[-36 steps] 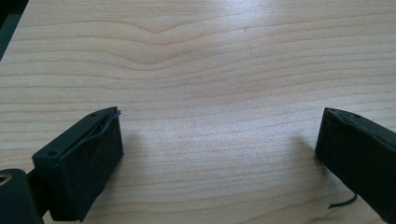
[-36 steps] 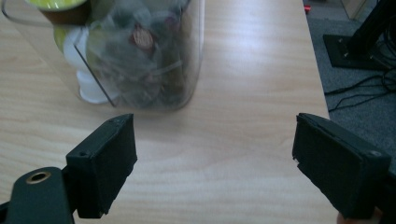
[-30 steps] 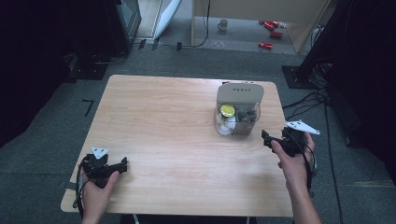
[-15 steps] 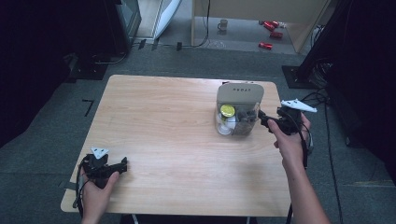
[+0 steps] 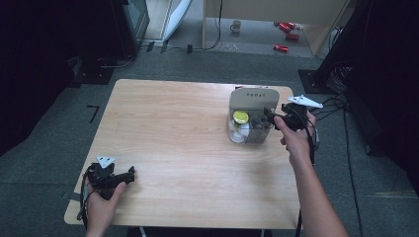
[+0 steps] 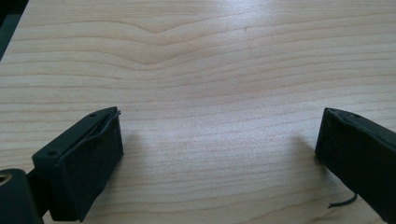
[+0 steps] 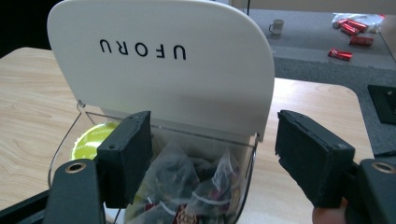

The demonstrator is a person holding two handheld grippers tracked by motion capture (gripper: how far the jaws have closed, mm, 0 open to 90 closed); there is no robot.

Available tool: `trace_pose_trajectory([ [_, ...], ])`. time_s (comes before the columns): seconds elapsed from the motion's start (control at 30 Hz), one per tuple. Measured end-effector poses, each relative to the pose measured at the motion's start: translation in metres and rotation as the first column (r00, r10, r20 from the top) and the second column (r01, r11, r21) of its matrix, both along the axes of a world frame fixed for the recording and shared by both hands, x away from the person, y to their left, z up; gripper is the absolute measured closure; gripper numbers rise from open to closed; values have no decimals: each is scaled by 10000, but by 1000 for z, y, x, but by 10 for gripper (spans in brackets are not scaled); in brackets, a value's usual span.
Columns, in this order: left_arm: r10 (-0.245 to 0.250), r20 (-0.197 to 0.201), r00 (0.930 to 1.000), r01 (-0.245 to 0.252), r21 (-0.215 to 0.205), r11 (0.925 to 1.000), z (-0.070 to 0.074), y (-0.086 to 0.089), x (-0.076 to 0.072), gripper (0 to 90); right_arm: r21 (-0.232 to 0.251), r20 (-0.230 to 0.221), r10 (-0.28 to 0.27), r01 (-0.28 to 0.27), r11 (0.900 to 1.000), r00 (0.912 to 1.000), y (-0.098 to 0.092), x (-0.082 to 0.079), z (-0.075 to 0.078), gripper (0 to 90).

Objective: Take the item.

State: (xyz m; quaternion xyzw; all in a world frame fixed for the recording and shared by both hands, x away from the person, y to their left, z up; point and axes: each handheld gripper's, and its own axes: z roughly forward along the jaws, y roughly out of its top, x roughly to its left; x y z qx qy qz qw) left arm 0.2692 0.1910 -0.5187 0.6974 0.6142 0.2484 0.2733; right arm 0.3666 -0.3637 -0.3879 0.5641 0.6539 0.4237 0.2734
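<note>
A clear box (image 5: 249, 126) with a raised white lid (image 7: 163, 60) marked UFORU stands at the table's right side. It holds see-through tea bags (image 7: 187, 184) and a yellow-green lidded cup (image 5: 240, 117). My right gripper (image 5: 271, 117) is open at the box's right edge, its jaws over the tea bags (image 5: 257, 124). In its own view the right gripper (image 7: 212, 158) has nothing between the jaws. Near the front-left corner my left gripper (image 5: 129, 174) rests on the wood, open and empty, as the left gripper (image 6: 219, 154) also appears in its own view.
The wooden table (image 5: 178, 148) has its right edge just beyond the box. On the floor behind lie red packets (image 5: 284, 37) and a mug (image 5: 237, 25). Cables (image 5: 346, 106) trail at the right.
My right gripper has moved forward and left from the table's right edge up to the open box. The left gripper has stayed where it was.
</note>
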Motion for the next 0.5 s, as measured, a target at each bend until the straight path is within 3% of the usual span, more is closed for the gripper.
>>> trace_pose_trajectory([
  [0.5,-1,-1,10000,1,0,10000,0,0,0,11,138,411,246,-252,9996,9989,-3,26,-7,276],
])
